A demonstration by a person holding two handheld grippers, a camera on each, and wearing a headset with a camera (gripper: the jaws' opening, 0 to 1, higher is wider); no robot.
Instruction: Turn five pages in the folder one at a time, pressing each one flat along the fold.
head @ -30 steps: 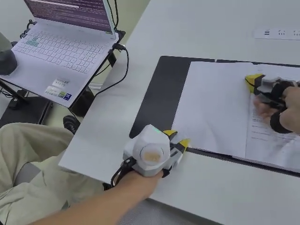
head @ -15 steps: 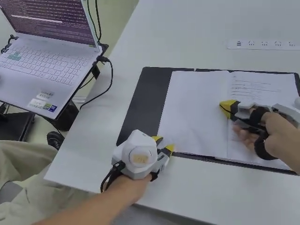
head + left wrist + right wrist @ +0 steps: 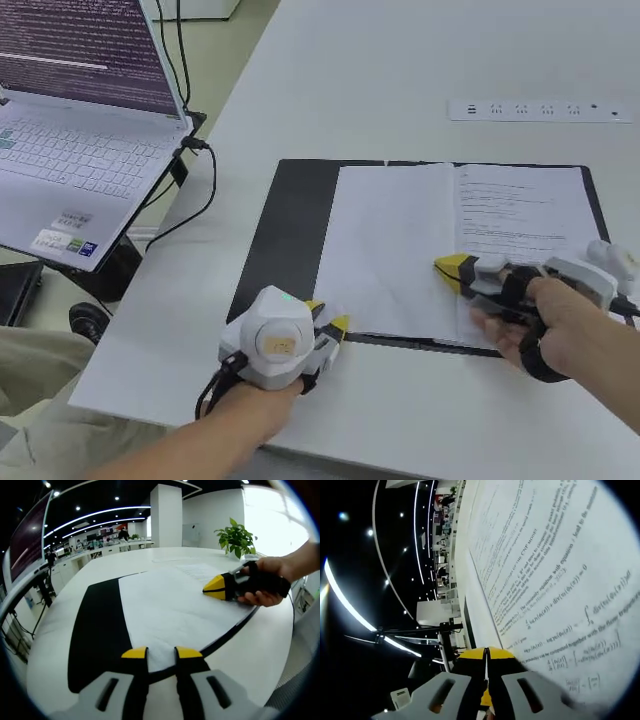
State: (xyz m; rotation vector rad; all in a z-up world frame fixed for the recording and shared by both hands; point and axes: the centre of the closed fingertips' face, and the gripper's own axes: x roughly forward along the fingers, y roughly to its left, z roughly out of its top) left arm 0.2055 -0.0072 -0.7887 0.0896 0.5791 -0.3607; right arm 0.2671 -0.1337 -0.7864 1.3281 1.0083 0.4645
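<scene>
While the folder [image 3: 285, 235] lies open and flat on the white table [image 3: 400, 70], its black inner cover shows as a broad strip on the left, with a blank page [image 3: 390, 250] beside it and a printed page [image 3: 515, 215] to the right of the fold [image 3: 455, 200]. At the folder's near edge, the left gripper [image 3: 327, 314] rests low by the blank page's near left corner. In the left gripper view its yellow-tipped jaws [image 3: 156, 652] stand only narrowly apart, with the paper's edge and the black border showing in the gap; whether they touch the sheet cannot be told. The right gripper [image 3: 452, 268] lies across the printed page with its tip at the fold, toward the near end. In the right gripper view its jaws [image 3: 486, 655] are pressed together with nothing between them, just above the lines of print [image 3: 555, 580]. Between the two grippers the blank page is bare. Beyond the folder's far edge the table is open up to a power strip [image 3: 540, 110], well apart from the folder. Off the table's left edge stands a laptop [image 3: 70, 150], its cable [image 3: 200, 195] hanging beside that edge.
</scene>
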